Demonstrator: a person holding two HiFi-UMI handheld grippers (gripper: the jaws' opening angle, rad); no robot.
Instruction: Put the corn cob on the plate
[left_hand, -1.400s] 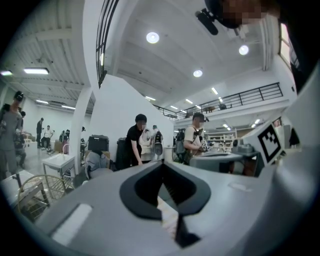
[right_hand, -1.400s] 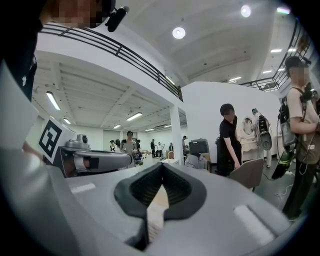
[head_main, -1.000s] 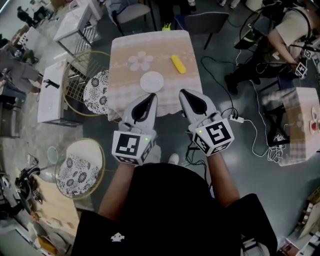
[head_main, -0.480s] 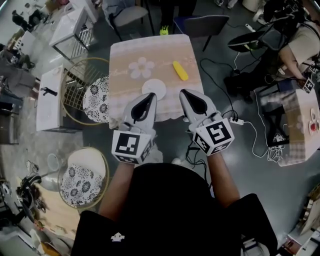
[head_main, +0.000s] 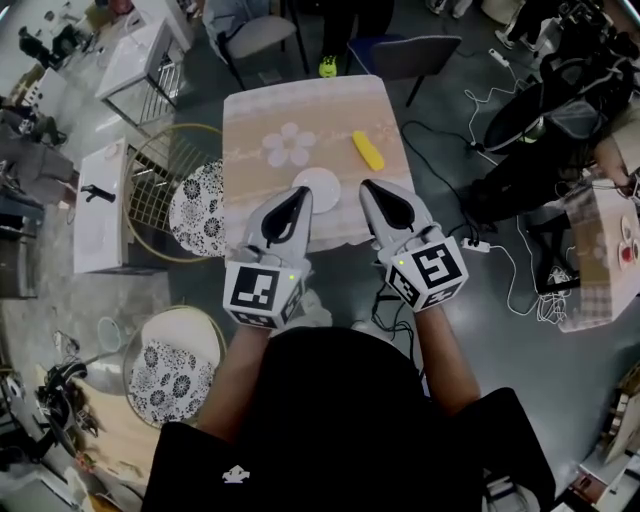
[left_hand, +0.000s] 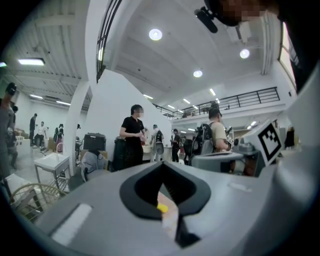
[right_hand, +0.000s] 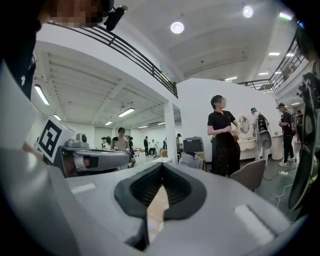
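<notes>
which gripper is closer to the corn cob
The right gripper: the corn cob lies just ahead of its tip, while the left gripper is further to the side, nearer the plate.

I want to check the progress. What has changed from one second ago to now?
The table, with the plate and the corn cob, has slid lower in the head view, nearer to both tools: the person approaches it. Nothing was grasped or released. Unchanged: the left tool and the right tool are shut and empty, side by side; the corn cob lies on the cloth beside the plate.
</notes>
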